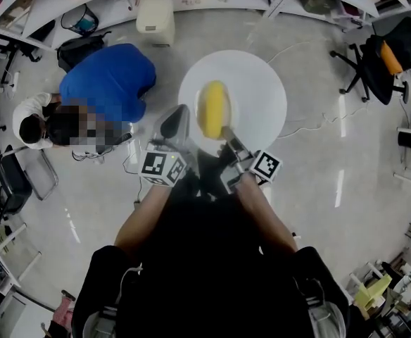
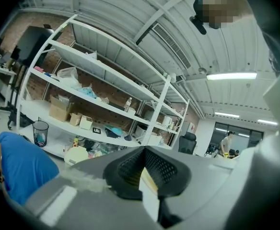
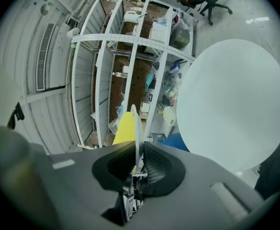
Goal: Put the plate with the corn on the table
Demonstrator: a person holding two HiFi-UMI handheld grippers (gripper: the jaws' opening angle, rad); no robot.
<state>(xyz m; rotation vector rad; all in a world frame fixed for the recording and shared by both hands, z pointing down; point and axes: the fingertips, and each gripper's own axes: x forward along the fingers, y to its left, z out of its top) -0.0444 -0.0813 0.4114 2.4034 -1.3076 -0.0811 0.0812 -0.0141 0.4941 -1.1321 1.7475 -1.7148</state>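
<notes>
- The plate (image 3: pixel 135 128) with the corn (image 1: pixel 214 108) is not yet down. It hangs over the near part of the round white tabletop (image 1: pixel 262 83), carried from both sides.
- The right tool (image 1: pixel 228 134) is narrowed onto the plate's rim, and the left tool (image 1: pixel 176 122) pinches the opposite rim.
- What is left, as I judge it: lower the plate level, rest it on the tabletop, then open both tools.
- The tabletop looks bare, so there is room to land further in from its near edge.
- A person in blue (image 1: pixel 107 83) crouches on the floor just left of the tabletop. Office chairs (image 1: pixel 378 62) stand well apart on the right.
</notes>
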